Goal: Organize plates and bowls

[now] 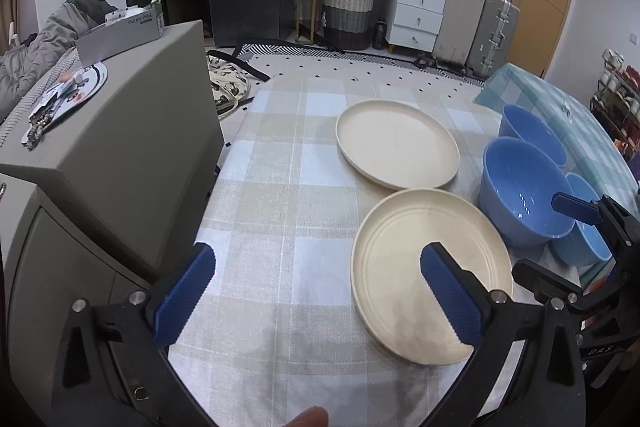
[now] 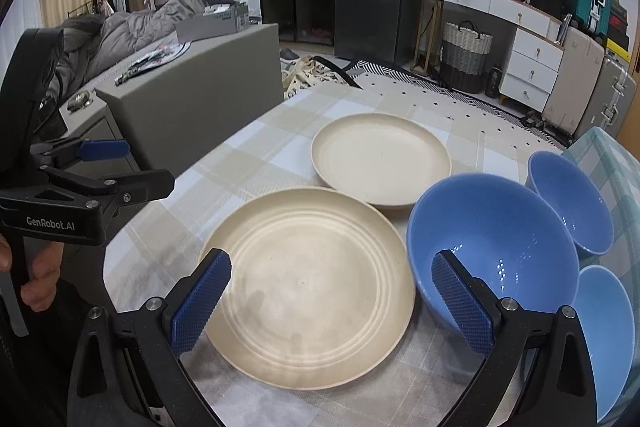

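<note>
- 2 cream plates (image 2: 308, 283) and 3 blue bowls (image 2: 494, 247) are set on the checked tablecloth (image 1: 280, 155).
- Left gripper (image 1: 316, 291): jaws released, nothing held.
- Right gripper (image 2: 332, 297): jaws released, nothing held.

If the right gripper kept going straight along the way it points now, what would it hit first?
Most likely the near cream plate: the open right gripper hangs above the table, angled down, with that plate filling most of the gap between its fingers. The large blue bowl sits just beside the right finger; depth is hard to judge.
</note>
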Demonstrator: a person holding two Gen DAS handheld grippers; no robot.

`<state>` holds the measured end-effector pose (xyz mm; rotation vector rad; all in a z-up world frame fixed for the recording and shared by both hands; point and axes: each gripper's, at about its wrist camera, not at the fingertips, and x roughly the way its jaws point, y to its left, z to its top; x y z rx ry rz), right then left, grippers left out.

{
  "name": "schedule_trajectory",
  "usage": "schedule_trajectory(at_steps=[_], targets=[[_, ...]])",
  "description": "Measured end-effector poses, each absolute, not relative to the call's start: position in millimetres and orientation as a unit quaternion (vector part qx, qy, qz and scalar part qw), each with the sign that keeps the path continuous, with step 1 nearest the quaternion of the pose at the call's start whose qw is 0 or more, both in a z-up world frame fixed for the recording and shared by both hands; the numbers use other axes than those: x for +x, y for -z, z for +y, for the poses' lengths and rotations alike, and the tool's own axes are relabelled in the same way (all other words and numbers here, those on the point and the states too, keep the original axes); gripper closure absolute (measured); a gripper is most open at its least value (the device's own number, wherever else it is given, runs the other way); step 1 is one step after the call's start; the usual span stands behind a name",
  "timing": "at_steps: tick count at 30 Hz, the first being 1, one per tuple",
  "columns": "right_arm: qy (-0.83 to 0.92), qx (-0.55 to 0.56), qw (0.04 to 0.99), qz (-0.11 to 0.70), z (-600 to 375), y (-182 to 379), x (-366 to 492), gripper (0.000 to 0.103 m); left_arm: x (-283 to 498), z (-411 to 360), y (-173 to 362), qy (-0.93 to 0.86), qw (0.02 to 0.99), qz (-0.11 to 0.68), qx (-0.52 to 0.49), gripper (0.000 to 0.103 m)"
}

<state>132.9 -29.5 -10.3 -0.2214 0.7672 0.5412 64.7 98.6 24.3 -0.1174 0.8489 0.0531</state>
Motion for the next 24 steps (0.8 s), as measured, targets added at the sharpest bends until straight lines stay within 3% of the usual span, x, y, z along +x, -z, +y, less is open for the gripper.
schedule_trajectory(at_steps=[8,24], targets=[[-0.249,-0.089,0.900,0.347,-43,-25,148,0.001,78,96,-48,-0.023,0.921,0.384,-0.066,0.000],[-0.216,-0.048,0.910,0.351,-73,-56,207,0.001,138,84,-48,-0.011,0.913,0.405,-0.051,0.000]])
